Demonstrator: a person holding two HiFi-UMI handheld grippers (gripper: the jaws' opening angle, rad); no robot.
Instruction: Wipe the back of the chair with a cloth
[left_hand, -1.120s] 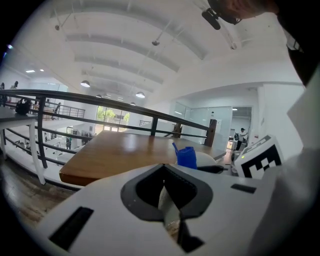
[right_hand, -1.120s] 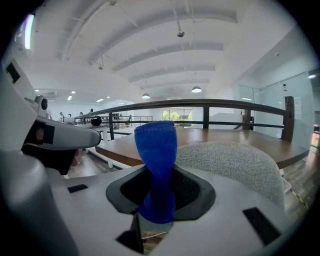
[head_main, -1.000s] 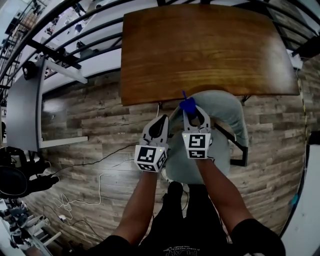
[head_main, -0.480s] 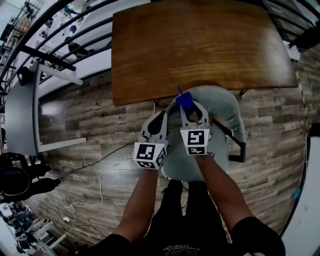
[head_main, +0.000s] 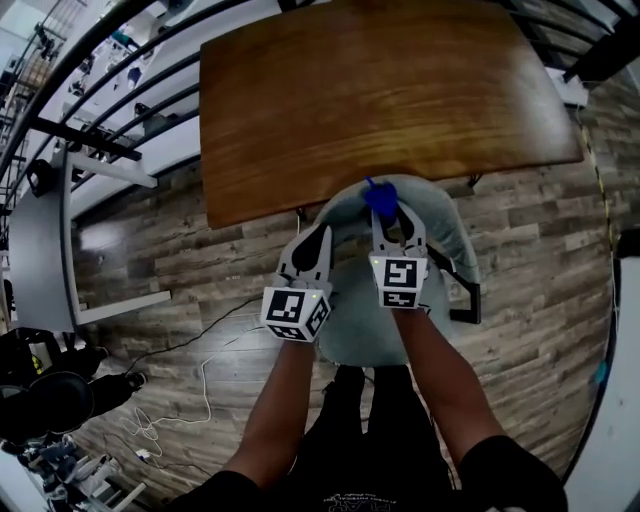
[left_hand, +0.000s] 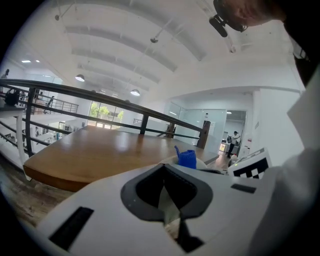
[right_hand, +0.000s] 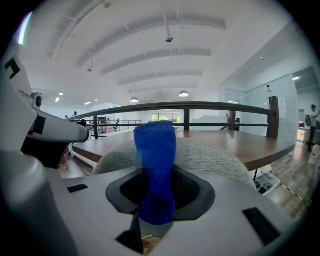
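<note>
A grey upholstered chair (head_main: 447, 228) stands pushed up to a brown wooden table (head_main: 370, 90). My right gripper (head_main: 393, 216) is shut on a blue cloth (head_main: 380, 197), which rests at the top rim of the chair's curved back, close to the table's edge. In the right gripper view the blue cloth (right_hand: 156, 165) stands up between the jaws, with the grey chair back (right_hand: 212, 156) right behind it. My left gripper (head_main: 321, 238) hangs by the chair's left side, jaws shut with nothing in them. The left gripper view shows the cloth (left_hand: 187, 158) off to the right.
Black railing bars (head_main: 110, 90) run along the far left beyond the table. A grey desk (head_main: 40, 235) stands at the left. White cables (head_main: 200, 375) lie on the wood-plank floor. The chair's black frame (head_main: 466, 300) sticks out at the right. The person's legs (head_main: 370, 440) are just behind the chair.
My right gripper has carried the blue cloth rightward along the chair back's top rim, from its left end toward the middle. The left gripper has kept its place beside the chair.
</note>
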